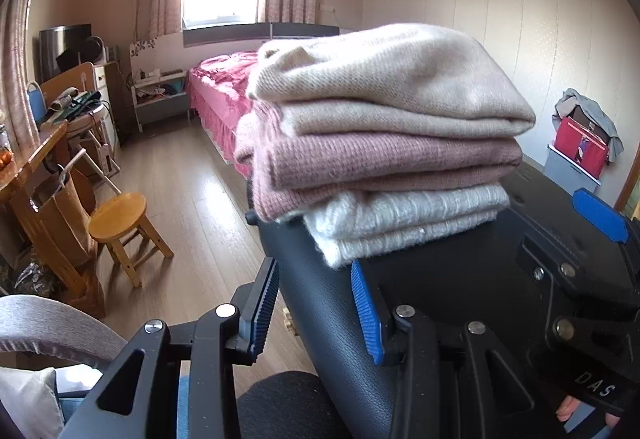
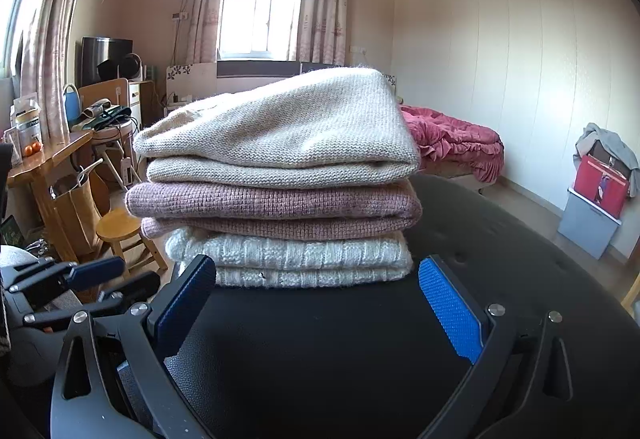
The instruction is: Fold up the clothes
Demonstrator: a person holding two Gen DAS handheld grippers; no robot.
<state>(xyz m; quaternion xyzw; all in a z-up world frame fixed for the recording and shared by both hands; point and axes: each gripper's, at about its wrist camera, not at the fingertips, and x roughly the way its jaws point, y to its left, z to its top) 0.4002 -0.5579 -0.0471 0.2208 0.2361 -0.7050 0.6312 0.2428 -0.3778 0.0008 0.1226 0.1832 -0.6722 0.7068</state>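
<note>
Resting folded: cream sweater (image 2: 280,127), pink sweater (image 2: 272,207), white sweater (image 2: 288,259).

Behind your work surface: bed (image 2: 460,143) with crimson ruffled cover against the far wall, window (image 2: 256,7) with patterned curtains above it. To your left, round wooden stool (image 1: 118,213) on plank floor, beside a cluttered wooden desk (image 2: 48,167). Right wall: red bag (image 2: 600,185) on a grey box (image 2: 586,225).

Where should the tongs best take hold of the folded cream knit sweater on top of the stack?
Probably the rounded folded edge of the cream knit sweater, from the near side facing the right tongs: that edge is thick, fully exposed, and lies free above the pink knit sweater.
</note>
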